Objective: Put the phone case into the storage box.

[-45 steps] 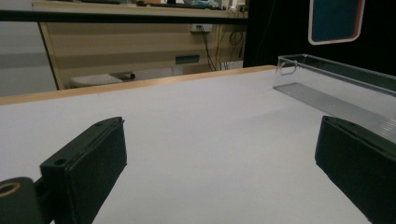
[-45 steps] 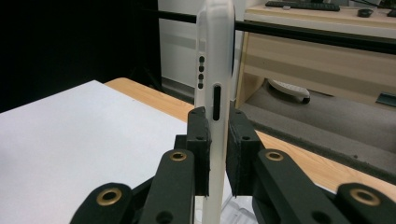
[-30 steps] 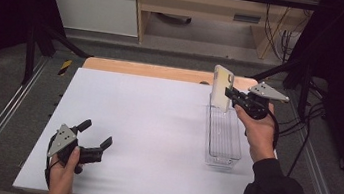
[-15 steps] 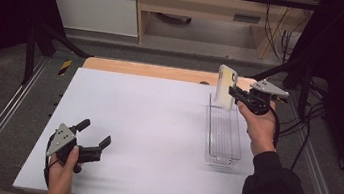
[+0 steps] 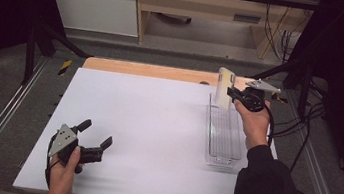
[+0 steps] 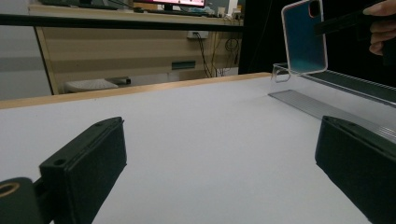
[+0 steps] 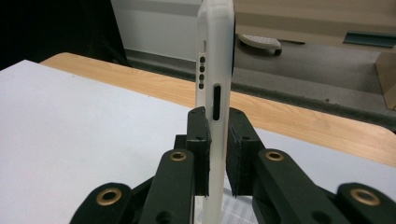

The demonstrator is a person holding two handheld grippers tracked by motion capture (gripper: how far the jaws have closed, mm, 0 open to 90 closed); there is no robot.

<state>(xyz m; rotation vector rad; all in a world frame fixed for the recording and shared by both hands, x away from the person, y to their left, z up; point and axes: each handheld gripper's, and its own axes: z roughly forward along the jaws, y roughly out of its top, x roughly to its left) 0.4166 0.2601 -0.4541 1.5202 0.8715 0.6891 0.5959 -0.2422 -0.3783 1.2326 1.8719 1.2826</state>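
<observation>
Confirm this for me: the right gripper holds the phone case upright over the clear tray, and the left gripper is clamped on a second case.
Not quite. The left gripper holds nothing; the left gripper view shows its jaws open over the bare white table. The right gripper does hold the phone case upright over the clear tray.

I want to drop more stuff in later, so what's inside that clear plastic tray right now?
The clear tray looks empty; its ribbed floor shows through. The phone case, clamped in the right gripper, hangs above its far end and hides that corner.
</observation>
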